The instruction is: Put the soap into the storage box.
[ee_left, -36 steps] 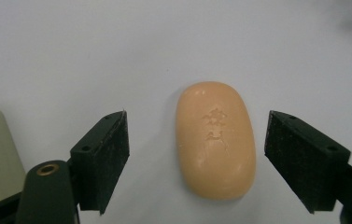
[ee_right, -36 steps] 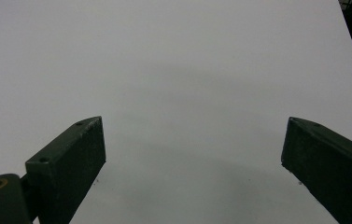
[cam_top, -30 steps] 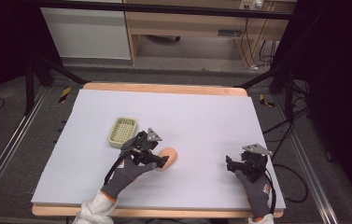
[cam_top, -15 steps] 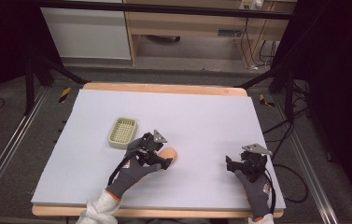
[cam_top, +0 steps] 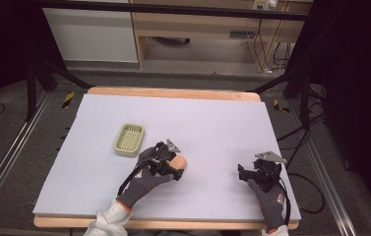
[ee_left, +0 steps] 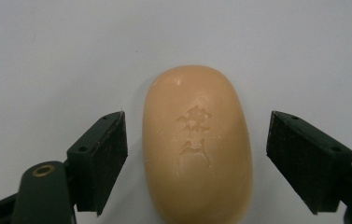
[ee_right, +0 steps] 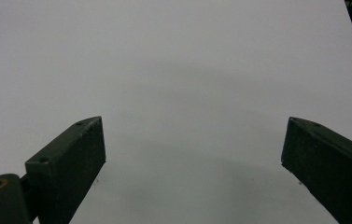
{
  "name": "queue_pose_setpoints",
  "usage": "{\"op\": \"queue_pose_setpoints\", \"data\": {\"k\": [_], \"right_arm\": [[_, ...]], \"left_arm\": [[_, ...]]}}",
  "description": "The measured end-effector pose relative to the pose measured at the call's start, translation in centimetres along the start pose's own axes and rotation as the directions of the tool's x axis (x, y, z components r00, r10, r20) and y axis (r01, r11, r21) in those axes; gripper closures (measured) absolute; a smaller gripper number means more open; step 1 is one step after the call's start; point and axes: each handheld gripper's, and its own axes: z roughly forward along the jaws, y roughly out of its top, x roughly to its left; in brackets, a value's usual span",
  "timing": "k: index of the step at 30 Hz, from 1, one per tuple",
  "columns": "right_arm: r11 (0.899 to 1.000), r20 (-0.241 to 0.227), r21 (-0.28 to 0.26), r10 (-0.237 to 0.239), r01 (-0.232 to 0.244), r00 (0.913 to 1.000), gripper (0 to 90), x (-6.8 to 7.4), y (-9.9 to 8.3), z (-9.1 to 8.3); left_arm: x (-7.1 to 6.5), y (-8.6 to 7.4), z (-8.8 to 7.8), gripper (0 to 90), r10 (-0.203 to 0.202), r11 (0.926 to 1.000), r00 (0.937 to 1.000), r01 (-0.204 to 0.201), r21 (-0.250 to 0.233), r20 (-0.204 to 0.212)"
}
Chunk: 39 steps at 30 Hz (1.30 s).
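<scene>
Soap bar: peach-orange oval soap bar with a stamped mark on its top, lying flat on the pale lilac tabletop, near the front edge and left of centre in the high view.
What changed: the left gripper has crept forward and to the right over the last second, and the soap has gone from clear in front of it to half covered by it.
Left jaws: apart, one on each side of the soap in the left gripper view; a sliver of tabletop shows at the left jaw and a wider gap at the right, so neither touches yet.
What it means: the approach looks done and the grasp is lined up across the bar's short width; closing seems the next call, and the bar sits a bit nearer the left jaw, so it may get nudged sideways first.
Right gripper: parked near the front right of the tabletop, same spot as a second ago, jaws wide apart over bare surface.
Soap dish: pale green ribbed rectangular plastic dish, empty, unmoved, just beyond and to the left of the left hand; a likely home for the soap, though that's a guess.
Risk: smooth rounded sides, so a squeeze off-centre could squirt it out.
</scene>
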Motion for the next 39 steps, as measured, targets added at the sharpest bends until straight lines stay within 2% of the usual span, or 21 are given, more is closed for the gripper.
{"op": "queue_pose_setpoints", "data": {"k": [10,19,39], "right_arm": [[1.0,0.0,0.002,0.004,-0.004,1.0,6.6,0.0,0.0,0.0],[1.0,-0.002,0.009,-0.001,0.001,1.0,6.5,0.0,0.0,0.1],[1.0,0.0,0.016,0.001,-0.001,1.0,6.5,0.0,0.0,0.1]], "left_arm": [[0.2,-0.2,1.1,22.2,-0.004,0.999,1.0,0.004,0.045,0.006],[0.2,-0.4,1.8,26.2,-0.01,0.9983,0.9999,0.01,0.057,0.008],[0.3,0.1,1.8,31.0,0.009,0.9964,0.9998,-0.01,0.084,0.017]]}}
